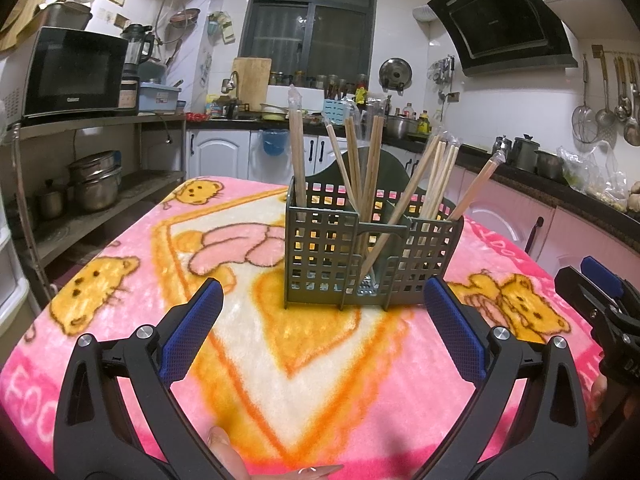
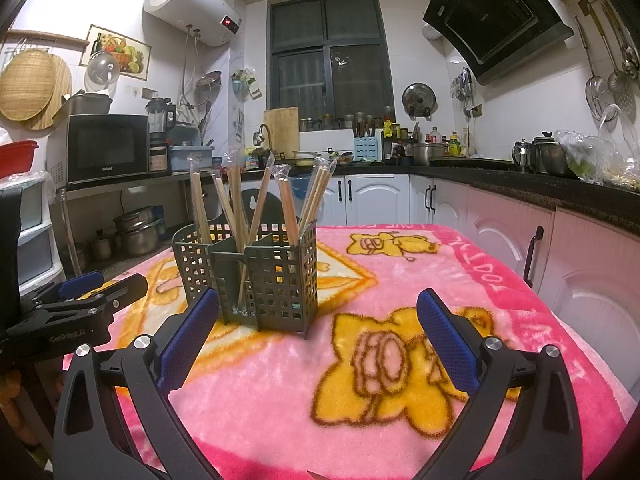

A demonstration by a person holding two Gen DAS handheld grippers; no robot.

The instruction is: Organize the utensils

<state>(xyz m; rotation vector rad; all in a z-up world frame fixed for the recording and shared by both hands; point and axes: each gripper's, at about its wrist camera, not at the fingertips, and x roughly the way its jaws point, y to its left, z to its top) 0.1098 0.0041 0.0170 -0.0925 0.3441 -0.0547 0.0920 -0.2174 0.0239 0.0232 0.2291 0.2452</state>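
A dark green slotted utensil holder (image 1: 320, 258) stands upright on the pink cartoon blanket (image 1: 120, 280). Several wooden chopsticks in clear wrappers (image 1: 374, 160) stand in its compartments. My left gripper (image 1: 324, 292) is open and empty, just in front of the holder. The holder also shows in the right wrist view (image 2: 280, 280), left of centre, with the chopsticks (image 2: 288, 204) in it. My right gripper (image 2: 318, 304) is open and empty, in front and to the right of the holder. The right gripper's tip shows at the left view's right edge (image 1: 600, 284).
The blanket (image 2: 400, 280) covers the whole table. A metal shelf with a microwave (image 1: 76, 72) and pots stands to the left. White cabinets and a dark counter (image 2: 520, 184) with jars and pots run behind and along the right. The left gripper shows at the right view's left edge (image 2: 80, 296).
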